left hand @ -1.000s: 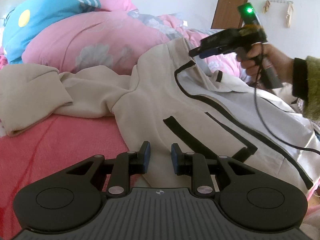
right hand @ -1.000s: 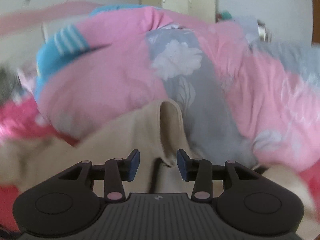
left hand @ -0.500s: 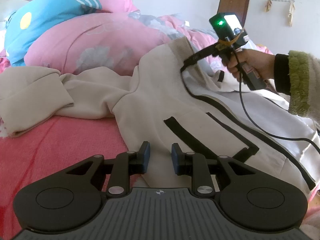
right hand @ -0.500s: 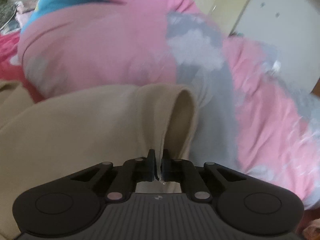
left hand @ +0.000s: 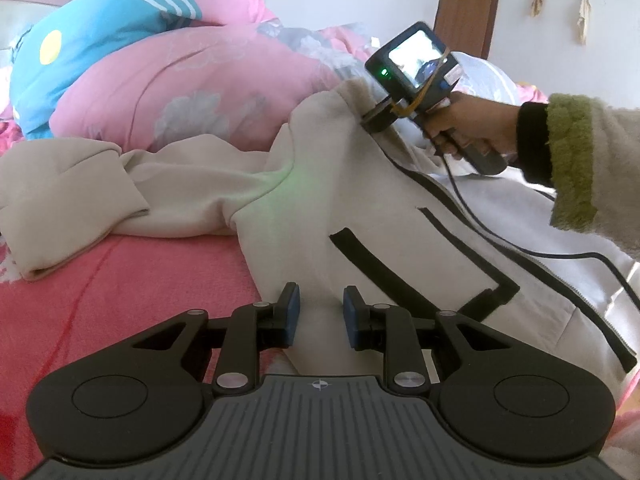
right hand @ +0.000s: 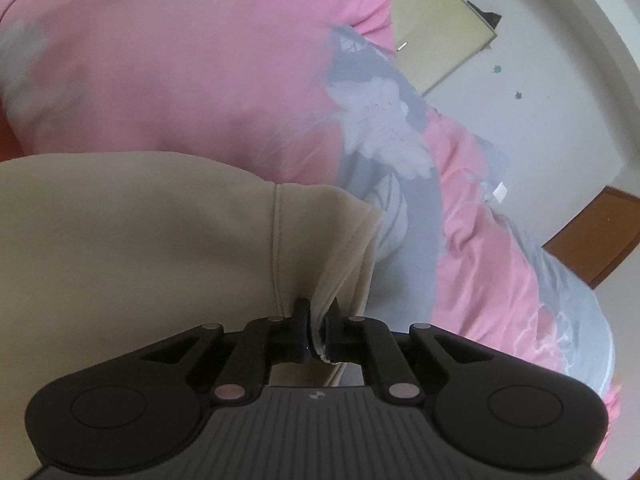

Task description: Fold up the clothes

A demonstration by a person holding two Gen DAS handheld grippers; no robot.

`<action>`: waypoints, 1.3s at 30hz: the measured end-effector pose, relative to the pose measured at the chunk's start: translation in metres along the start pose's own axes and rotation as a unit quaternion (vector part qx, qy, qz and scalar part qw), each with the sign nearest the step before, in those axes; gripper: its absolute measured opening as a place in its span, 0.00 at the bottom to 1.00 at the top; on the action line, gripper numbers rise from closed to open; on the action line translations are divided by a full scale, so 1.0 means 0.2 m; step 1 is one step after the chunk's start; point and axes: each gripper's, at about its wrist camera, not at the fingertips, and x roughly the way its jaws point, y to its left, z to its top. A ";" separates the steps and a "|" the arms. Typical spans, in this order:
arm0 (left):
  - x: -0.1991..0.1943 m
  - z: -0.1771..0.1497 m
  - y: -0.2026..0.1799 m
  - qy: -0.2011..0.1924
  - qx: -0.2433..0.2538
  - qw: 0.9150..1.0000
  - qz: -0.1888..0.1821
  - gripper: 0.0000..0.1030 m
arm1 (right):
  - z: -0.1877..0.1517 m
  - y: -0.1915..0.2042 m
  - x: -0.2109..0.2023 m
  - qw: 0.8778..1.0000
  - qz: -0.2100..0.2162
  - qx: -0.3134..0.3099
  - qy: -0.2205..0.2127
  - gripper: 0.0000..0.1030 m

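A beige zip jacket point(left hand: 360, 208) with black trim lies spread on the pink bed sheet point(left hand: 120, 300), one sleeve folded off to the left. My left gripper point(left hand: 320, 312) hovers over the jacket's near hem. Its jaws stand a little apart, cloth shows between the pads, and I see no pinch. A hand point(left hand: 472, 128) holds my right gripper point(left hand: 370, 118) at the jacket's collar. In the right wrist view the gripper point(right hand: 318, 334) pinches a fold of the collar point(right hand: 332, 240) between its pads, though its jaws are easing open slightly.
A bulky pink flowered quilt point(left hand: 180, 92) and a blue striped cushion point(left hand: 100, 40) are heaped behind the jacket. The right gripper's black cable point(left hand: 500, 240) trails across the jacket front. A green fuzzy sleeve point(left hand: 572, 160) enters from the right. A brown door point(left hand: 468, 4) stands in the far wall.
The right gripper came down to the collar, rolled, and shut on a fold of it. The collar edge now stands pulled up. The left gripper stayed put.
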 end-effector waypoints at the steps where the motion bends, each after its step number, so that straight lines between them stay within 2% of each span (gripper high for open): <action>1: 0.00 0.00 0.00 0.001 -0.002 1.000 -0.001 0.24 | 0.00 -0.01 -0.01 1.000 0.000 -0.001 0.002 0.16; 3: 0.00 0.01 0.00 0.004 -0.005 1.000 -0.007 0.29 | 0.00 -0.10 -0.08 0.999 0.022 0.025 0.006 0.26; 4: 0.00 0.01 0.00 0.005 -0.005 1.000 -0.010 0.32 | -0.02 -0.17 -0.12 0.998 0.034 0.045 0.013 0.37; 5: 0.00 0.01 -0.01 0.007 -0.001 1.000 -0.009 0.34 | -0.03 -0.24 -0.17 0.997 0.047 0.065 0.019 0.42; 7: 0.00 0.01 -0.03 0.009 0.007 1.000 -0.004 0.35 | -0.09 -0.38 -0.27 0.989 0.084 0.119 0.038 0.42; 9: 0.00 0.02 -0.04 0.012 0.011 1.000 -0.002 0.38 | -0.18 -0.51 -0.38 0.973 0.115 0.189 0.062 0.42; 11: 0.01 0.02 -0.04 0.014 0.008 1.000 -0.004 0.40 | -0.30 -0.60 -0.48 0.947 0.159 0.264 0.089 0.42; 14: 0.00 0.04 -0.04 0.019 -0.001 1.000 -0.004 0.41 | -0.51 -0.63 -0.57 0.893 0.247 0.356 0.125 0.42; 18: -0.02 0.06 -0.01 0.026 -0.030 0.999 -0.004 0.41 | -0.69 -0.51 -0.59 0.840 0.313 0.414 0.160 0.39; 20: -0.06 0.08 0.02 0.021 -0.052 0.998 -0.002 0.43 | -0.74 -0.44 -0.58 0.828 0.330 0.424 0.162 0.38; 22: -0.10 0.10 0.06 0.010 -0.074 0.997 0.010 0.49 | -0.77 -0.40 -0.60 0.822 0.336 0.433 0.156 0.37; 24: -0.15 0.13 0.12 -0.005 -0.094 0.995 0.025 0.54 | -0.77 -0.39 -0.63 0.818 0.339 0.446 0.128 0.37; 26: -0.19 0.16 0.18 -0.014 -0.097 0.993 0.060 0.56 | -0.78 -0.38 -0.66 0.810 0.351 0.459 0.096 0.37; 27: -0.20 0.18 0.20 -0.016 -0.088 0.992 0.086 0.57 | -0.79 -0.36 -0.68 0.804 0.363 0.462 0.087 0.37; 29: -0.22 0.22 0.25 -0.015 -0.060 0.989 0.138 0.58 | -0.81 -0.29 -0.68 0.805 0.367 0.457 0.086 0.37; 30: -0.21 0.23 0.27 -0.013 -0.038 0.986 0.163 0.58 | -0.84 -0.26 -0.67 0.802 0.368 0.463 0.082 0.37; 32: -0.15 0.25 0.31 0.016 0.010 0.982 0.186 0.59 | -0.89 -0.22 -0.65 0.796 0.368 0.475 0.074 0.36; 34: -0.07 0.26 0.33 0.056 0.065 0.977 0.197 0.59 | -0.97 -0.23 -0.62 0.768 0.381 0.513 0.050 0.36; 36: 0.02 0.24 0.33 0.087 0.120 0.967 0.208 0.59 | -1.06 -0.23 -0.58 0.732 0.398 0.552 0.026 0.34; 37: 0.06 0.22 0.32 0.097 0.145 0.962 0.209 0.59 | -1.10 -0.23 -0.56 0.714 0.406 0.570 0.015 0.29; 39: 0.10 0.20 0.32 0.086 0.174 0.958 0.208 0.59 | -1.18 -0.24 -0.53 0.677 0.420 0.604 0.001 0.25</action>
